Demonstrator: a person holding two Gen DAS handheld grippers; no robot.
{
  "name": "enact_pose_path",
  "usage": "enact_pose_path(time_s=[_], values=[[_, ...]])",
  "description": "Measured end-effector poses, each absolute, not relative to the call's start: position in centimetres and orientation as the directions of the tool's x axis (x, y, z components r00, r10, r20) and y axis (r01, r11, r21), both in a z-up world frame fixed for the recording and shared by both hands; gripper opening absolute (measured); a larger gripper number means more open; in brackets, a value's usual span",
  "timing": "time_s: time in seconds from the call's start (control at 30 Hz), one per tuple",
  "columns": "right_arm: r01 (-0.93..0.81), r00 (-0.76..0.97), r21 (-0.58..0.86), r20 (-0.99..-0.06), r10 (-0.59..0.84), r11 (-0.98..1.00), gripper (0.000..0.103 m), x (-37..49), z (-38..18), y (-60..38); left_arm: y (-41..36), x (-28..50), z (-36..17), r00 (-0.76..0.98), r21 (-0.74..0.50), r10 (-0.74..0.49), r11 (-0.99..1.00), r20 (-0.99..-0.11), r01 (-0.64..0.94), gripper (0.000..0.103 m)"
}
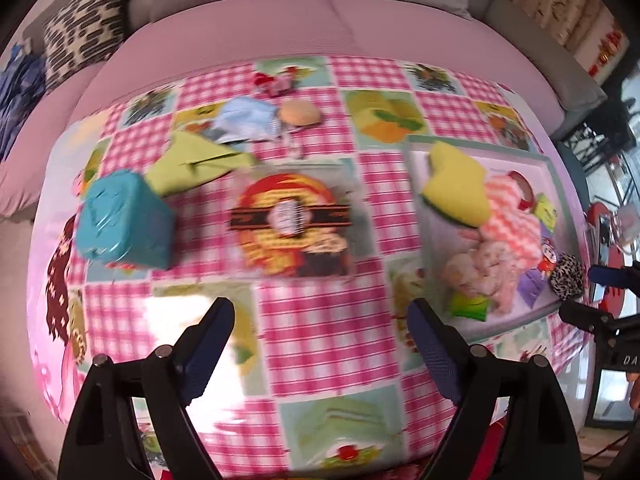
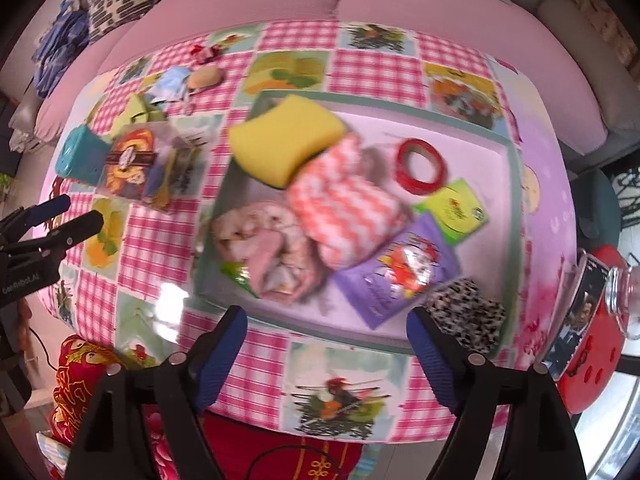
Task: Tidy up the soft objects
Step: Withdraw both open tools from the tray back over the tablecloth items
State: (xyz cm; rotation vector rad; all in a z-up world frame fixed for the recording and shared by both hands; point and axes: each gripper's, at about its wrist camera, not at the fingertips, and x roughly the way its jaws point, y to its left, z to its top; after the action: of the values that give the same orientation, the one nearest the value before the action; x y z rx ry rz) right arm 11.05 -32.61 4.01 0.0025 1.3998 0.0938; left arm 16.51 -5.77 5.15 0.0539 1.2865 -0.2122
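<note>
Checked tablecloth [image 2: 352, 64] carries tray [image 2: 506, 184], teal box [image 1: 124, 220] (blurred), green cloth [image 1: 192, 164].

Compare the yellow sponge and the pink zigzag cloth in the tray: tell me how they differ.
The yellow sponge is plain yellow; the pink zigzag cloth is patterned pink and white. The sponge is a thick block with a dark scouring underside; the cloth is a folded bundle. The sponge sits farther back, its corner overlapping the cloth. Both lie in the tray, touching.

**Soft things split between tray and cloth**

In the tray [image 2: 510, 184] a yellow sponge [image 2: 286, 142] leans on a folded pink-and-white cloth [image 2: 346, 210], with a crumpled pale pink cloth [image 2: 266, 246] beside them. A leopard-print scrunchie [image 2: 466, 314] sits at the tray's near corner. Outside the tray lie a green cloth [image 1: 192, 164], a light blue cloth [image 1: 246, 118] and a bun-shaped toy [image 1: 300, 112].
</note>
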Motion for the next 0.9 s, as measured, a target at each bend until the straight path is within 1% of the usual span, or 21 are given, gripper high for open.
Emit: enact_pose_path(time_s=[0.03, 0.07, 0.1, 0.23, 0.27, 0.3, 0.33, 0.4, 0.5, 0.7, 0.8, 0.9], values=[[-0.074, 0.169, 0.054, -0.983, 0.066, 0.996, 0.092, 11.1, 4.1, -32.0, -5.1, 16.4, 5.1, 0.264, -0.079, -0.124, 0.981, -0.956, 0.177, 0.088], [-0.085, 0.174, 0.05, -0.983, 0.064, 0.995, 0.1, 11.1, 4.2, -31.2, -4.4, 16.3, 5.2, 0.265, -0.076, -0.119, 0.983, -0.957, 0.166, 0.088], [-0.092, 0.178, 0.048, -0.982, 0.064, 0.995, 0.103, 11.2, 4.2, -30.7, -3.6, 16.3, 5.2, 0.267, -0.072, -0.112, 0.985, -0.957, 0.155, 0.088], [-0.133, 0.212, 0.05, -0.974, 0.078, 0.99, 0.103, 11.5, 5.0, -27.8, -1.0, 16.1, 6.2, 0.301, -0.059, -0.097, 0.989, -0.949, 0.133, 0.089], [-0.145, 0.22, 0.055, -0.972, 0.086, 0.988, 0.103, 11.7, 5.3, -27.1, -0.5, 16.1, 6.5, 0.314, -0.064, -0.102, 0.989, -0.944, 0.13, 0.091], [-0.154, 0.226, 0.059, -0.97, 0.093, 0.986, 0.103, 11.8, 5.4, -26.3, 0.0, 16.2, 6.9, 0.329, -0.07, -0.108, 0.989, -0.938, 0.127, 0.095], [-0.164, 0.231, 0.061, -0.968, 0.098, 0.985, 0.103, 12.0, 5.6, -25.6, 0.5, 16.2, 7.2, 0.344, -0.072, -0.109, 0.99, -0.932, 0.12, 0.096], [-0.182, 0.243, 0.053, -0.965, 0.097, 0.982, 0.103, 12.2, 5.8, -24.2, 1.5, 16.3, 7.9, 0.371, -0.076, -0.108, 0.992, -0.922, 0.1, 0.097], [-0.216, 0.266, 0.058, -0.957, 0.115, 0.975, 0.103, 12.1, 6.5, -22.3, 2.8, 16.2, 8.9, 0.408, -0.111, -0.136, 0.99, -0.903, 0.083, 0.097], [-0.239, 0.299, 0.029, -0.949, 0.102, 0.971, 0.103, 12.7, 8.3, -19.6, 4.7, 16.8, 11.0, 0.47, -0.065, -0.111, 0.991, -0.875, 0.114, 0.097], [-0.246, 0.308, 0.033, -0.945, 0.11, 0.969, 0.103, 13.4, 9.1, -18.4, 5.7, 17.2, 11.7, 0.48, -0.058, -0.112, 0.99, -0.87, 0.127, 0.097], [-0.253, 0.313, 0.021, -0.944, 0.103, 0.967, 0.103, 14.2, 9.6, -17.1, 7.3, 17.9, 12.2, 0.49, -0.066, -0.108, 0.992, -0.865, 0.104, 0.097]])
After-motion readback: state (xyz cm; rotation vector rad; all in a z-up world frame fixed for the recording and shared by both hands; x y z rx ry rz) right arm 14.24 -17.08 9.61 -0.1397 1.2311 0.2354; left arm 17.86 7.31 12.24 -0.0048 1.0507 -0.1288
